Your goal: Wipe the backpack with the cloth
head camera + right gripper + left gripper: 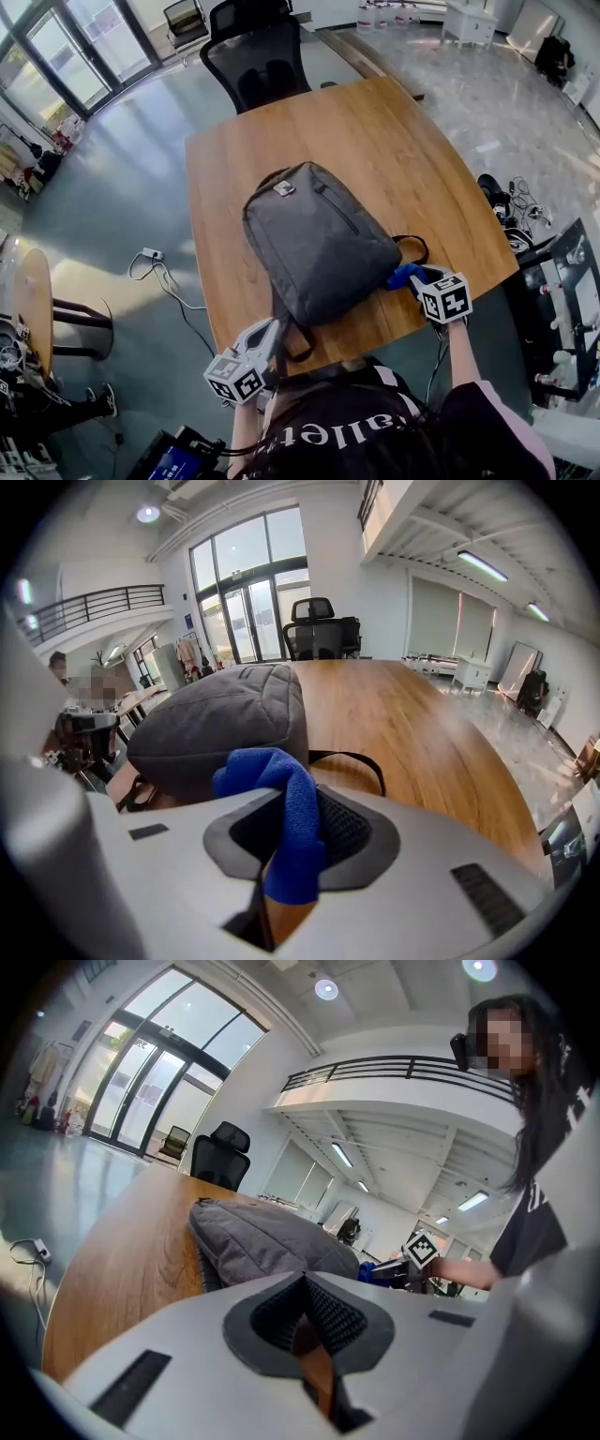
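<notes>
Gripping the blue cloth [284,794] tight, the right gripper [418,280] sits at the near right corner of the grey backpack [319,239], flat on the wooden table [394,141]. The left gripper [267,336], jaws together on nothing, hovers by the near edge. The wipe looks barely begun; the next move calls for pressing cloth onto fabric and sweeping across.

One backpack [319,239], one cloth [401,276], two grippers [265,335] [419,280] — one table [375,141]

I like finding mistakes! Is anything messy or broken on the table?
Nothing spilled or broken. The backpack lies flat and slanted on the table, one strap looping loose beside the blue cloth pinched in the right gripper.
</notes>
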{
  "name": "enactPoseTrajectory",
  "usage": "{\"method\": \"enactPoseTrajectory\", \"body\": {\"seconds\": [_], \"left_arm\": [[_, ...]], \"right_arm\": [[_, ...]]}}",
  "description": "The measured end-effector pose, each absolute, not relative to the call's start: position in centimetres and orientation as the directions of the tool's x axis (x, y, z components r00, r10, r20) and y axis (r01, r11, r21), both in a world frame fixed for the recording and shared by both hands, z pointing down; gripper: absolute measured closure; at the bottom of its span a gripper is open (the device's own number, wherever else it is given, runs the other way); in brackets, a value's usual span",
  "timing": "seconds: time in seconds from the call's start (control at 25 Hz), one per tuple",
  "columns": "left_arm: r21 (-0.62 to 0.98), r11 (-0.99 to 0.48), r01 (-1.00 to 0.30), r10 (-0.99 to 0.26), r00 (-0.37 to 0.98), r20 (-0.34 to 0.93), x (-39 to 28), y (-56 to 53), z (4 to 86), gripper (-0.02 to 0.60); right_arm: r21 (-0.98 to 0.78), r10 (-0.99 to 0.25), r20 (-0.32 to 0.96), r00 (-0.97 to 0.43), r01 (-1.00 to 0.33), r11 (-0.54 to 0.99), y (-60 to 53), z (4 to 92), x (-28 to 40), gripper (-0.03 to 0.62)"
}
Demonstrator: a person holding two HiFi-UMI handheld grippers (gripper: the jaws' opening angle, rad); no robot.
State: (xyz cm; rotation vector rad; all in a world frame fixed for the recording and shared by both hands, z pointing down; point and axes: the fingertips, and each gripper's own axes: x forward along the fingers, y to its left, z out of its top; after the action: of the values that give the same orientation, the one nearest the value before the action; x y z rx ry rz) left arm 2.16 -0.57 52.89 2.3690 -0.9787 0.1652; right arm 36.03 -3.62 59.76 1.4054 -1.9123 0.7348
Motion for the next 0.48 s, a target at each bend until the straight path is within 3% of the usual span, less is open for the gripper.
{"method": "enactPoseTrajectory", "body": {"seconds": [0.48], "left_arm": [[0.45, -0.523, -0.724, -0.628, 0.684, 0.371, 1.2, -0.8, 53.7, 0.581]], "right_arm": [[-0.043, -0.582, 0.785, -0.214, -0.955, 0.293, -7.4, 60.4, 37.9, 0.499]]}}
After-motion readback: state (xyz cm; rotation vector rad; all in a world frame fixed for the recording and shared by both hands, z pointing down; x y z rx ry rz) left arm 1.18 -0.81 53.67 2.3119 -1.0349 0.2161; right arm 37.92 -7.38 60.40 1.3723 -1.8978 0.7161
